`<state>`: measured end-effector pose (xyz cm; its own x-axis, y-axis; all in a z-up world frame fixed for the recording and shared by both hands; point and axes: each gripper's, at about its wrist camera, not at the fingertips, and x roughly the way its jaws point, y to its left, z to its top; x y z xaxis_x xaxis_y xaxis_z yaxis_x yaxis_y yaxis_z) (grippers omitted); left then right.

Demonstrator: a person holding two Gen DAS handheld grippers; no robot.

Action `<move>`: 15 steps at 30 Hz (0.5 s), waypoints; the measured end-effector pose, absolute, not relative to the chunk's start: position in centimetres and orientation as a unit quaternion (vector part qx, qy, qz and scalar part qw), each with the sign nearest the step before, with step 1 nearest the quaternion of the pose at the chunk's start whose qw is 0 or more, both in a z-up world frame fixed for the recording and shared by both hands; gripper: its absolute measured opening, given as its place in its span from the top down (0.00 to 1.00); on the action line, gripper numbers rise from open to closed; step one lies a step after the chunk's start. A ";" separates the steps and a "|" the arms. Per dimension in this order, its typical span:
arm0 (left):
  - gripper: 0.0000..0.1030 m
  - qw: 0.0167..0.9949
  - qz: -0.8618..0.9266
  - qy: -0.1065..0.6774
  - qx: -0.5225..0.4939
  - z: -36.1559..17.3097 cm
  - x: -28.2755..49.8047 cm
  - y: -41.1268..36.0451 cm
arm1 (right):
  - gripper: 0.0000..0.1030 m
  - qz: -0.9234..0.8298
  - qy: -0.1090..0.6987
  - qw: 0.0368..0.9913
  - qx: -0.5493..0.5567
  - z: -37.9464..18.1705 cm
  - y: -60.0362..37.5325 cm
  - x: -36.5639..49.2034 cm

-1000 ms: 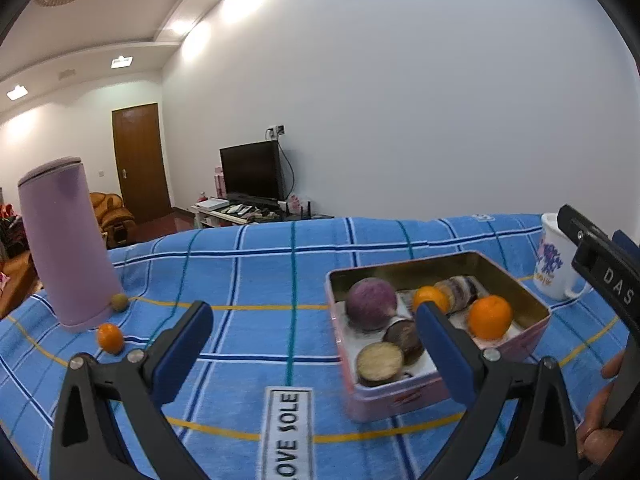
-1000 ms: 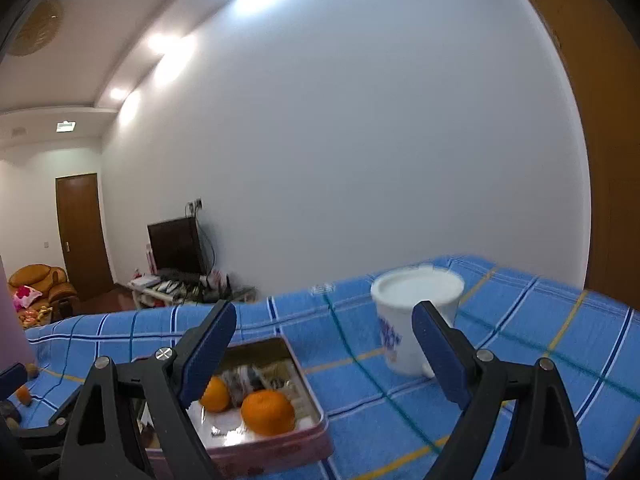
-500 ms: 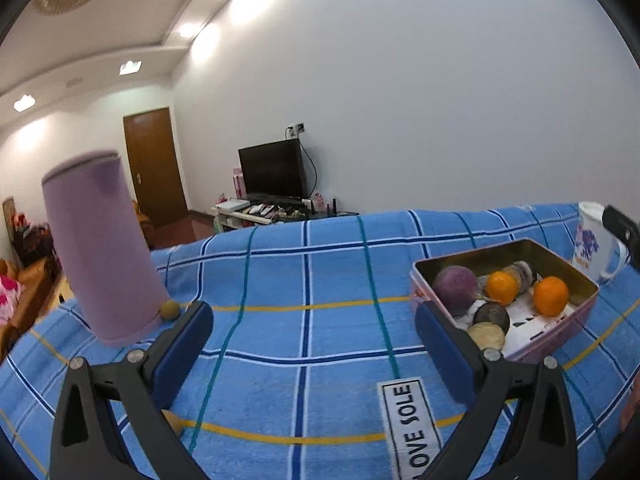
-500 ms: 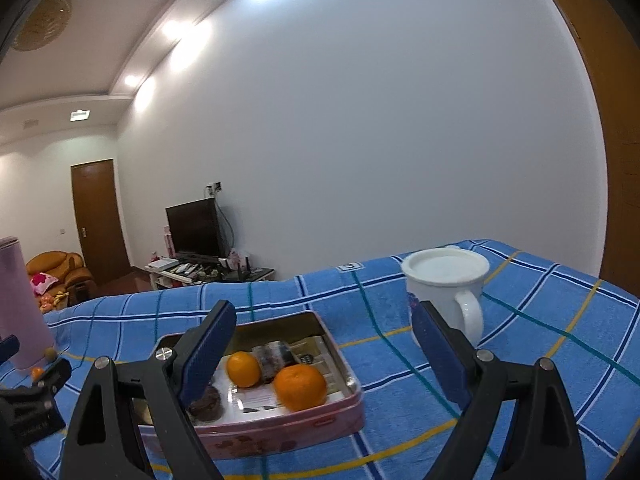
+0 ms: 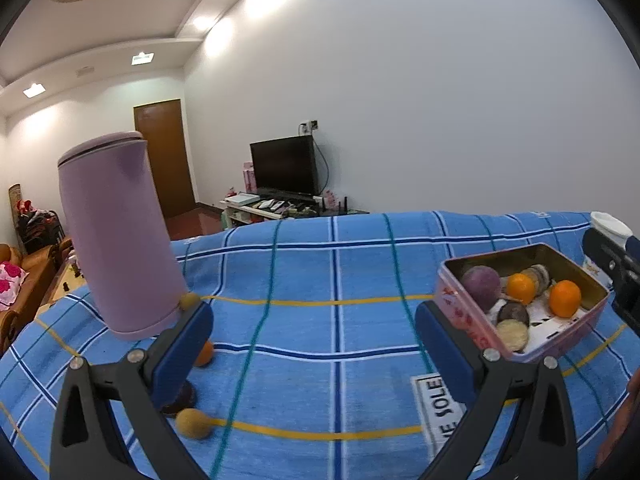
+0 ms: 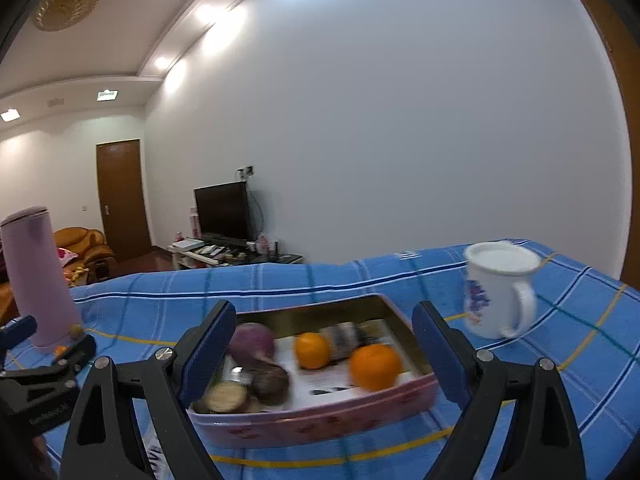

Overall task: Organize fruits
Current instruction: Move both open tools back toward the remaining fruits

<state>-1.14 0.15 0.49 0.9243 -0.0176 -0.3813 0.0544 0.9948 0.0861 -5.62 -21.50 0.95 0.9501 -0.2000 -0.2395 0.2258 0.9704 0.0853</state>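
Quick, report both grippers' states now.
Left gripper: open, holding nothing.
Right gripper: open, holding nothing.

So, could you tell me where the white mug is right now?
In the right wrist view the mug stands upright on the blue cloth at the right, just beyond the far right corner of the tin.

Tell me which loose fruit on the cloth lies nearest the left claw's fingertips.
The small orange, half hidden behind the left fingertip of the open left claw. The tan fruit lies nearer the camera; another tan one sits by the purple flask.
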 end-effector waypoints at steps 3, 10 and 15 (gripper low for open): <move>0.00 0.979 -0.011 0.197 0.049 0.4 -0.7 1.1 | 0.12 -0.093 0.120 0.987 0.059 0.8 -19.7 -4.8; 0.00 0.977 0.014 0.208 0.044 0.2 0.3 3.9 | 0.12 -0.054 0.133 0.988 0.053 0.5 -15.3 -2.6; 0.00 0.973 0.033 0.217 0.067 -0.1 0.9 5.8 | 0.12 -0.028 0.145 0.988 0.054 0.1 -12.3 -1.2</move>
